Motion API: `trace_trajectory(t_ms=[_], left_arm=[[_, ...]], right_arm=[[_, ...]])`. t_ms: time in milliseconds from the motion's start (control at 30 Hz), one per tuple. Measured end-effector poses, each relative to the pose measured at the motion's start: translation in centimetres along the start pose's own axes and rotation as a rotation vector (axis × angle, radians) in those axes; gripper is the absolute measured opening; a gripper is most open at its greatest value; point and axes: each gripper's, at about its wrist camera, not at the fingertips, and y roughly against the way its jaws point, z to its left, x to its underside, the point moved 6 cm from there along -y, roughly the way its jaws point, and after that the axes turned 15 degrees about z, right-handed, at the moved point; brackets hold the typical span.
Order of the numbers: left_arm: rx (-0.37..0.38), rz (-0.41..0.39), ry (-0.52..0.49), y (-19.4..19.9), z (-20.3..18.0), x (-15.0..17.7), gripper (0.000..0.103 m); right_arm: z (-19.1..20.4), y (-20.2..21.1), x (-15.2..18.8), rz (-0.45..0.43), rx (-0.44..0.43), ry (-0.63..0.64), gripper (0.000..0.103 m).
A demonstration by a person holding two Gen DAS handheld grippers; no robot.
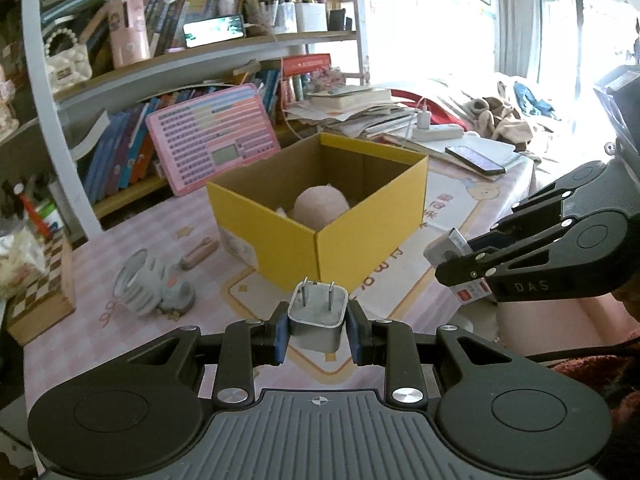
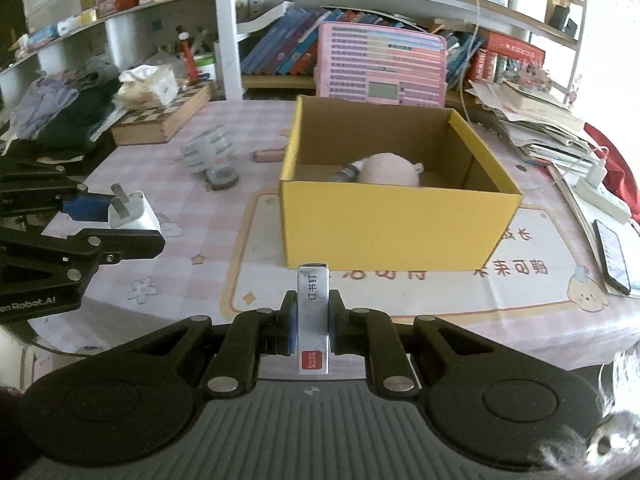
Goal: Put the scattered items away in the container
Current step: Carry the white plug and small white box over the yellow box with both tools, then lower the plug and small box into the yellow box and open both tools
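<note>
A yellow cardboard box (image 1: 360,248) (image 2: 400,228) stands open on the pink checked table, with a pink plush ball (image 1: 320,206) (image 2: 386,168) inside. My left gripper (image 1: 316,330) (image 2: 120,220) is shut on a white plug adapter (image 1: 318,320) (image 2: 132,212), prongs pointing forward, short of the box's near corner. My right gripper (image 2: 313,320) (image 1: 456,264) is shut on a small staple box (image 2: 313,316) (image 1: 448,246), held in front of the box's near wall. On the table to the left of the box lie a white ribbed object (image 1: 138,282) (image 2: 208,146) and a pinkish stick (image 1: 198,254) (image 2: 270,155).
A pink tablet-like board (image 1: 212,138) (image 2: 380,66) leans on the bookshelf behind the box. A chessboard case (image 2: 164,114) sits at the left. A phone (image 1: 474,159) (image 2: 612,256), a power strip (image 2: 604,196) and stacked papers (image 1: 360,114) lie to the right.
</note>
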Motion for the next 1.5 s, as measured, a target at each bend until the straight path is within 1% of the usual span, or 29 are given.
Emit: trace_trajectory(t_ms=[333, 567, 833, 1000, 1133, 1300, 1500], left_arm=[[0.021, 0.004, -0.024, -2.1, -1.6, -3.2, 0.027], [0.021, -0.016, -0.017, -3.6, -1.6, -6.3, 0.027], [-0.019, -0.046, -0.018, -5.2, -1.3, -10.5, 0.027], [-0.048, -0.049, -0.001, -6.3, -1.1, -12.8, 0.027], [-0.061, -0.037, 0.019, -7.4, -1.1, -13.8, 0.027], [-0.081, 0.000, 0.051, -9.1, -0.7, -14.7, 0.027], [-0.107, 0.012, 0.084, -10.4, 0.0, -15.5, 0.027]], right_arm=[[-3.9, -0.5, -1.3, 0.000, 0.012, -0.028, 0.014], [-6.7, -0.7, -3.6, -0.035, 0.018, -0.014, 0.014], [-9.7, -0.9, -7.7, -0.100, 0.001, 0.020, 0.014], [-11.0, -1.6, -9.7, -0.121, -0.022, 0.055, 0.014], [-11.8, -2.8, -11.1, -0.116, -0.047, 0.088, 0.014], [-12.5, -4.5, -12.5, -0.099, -0.077, 0.122, 0.014], [-13.1, -5.4, -14.4, -0.117, -0.103, 0.161, 0.014]])
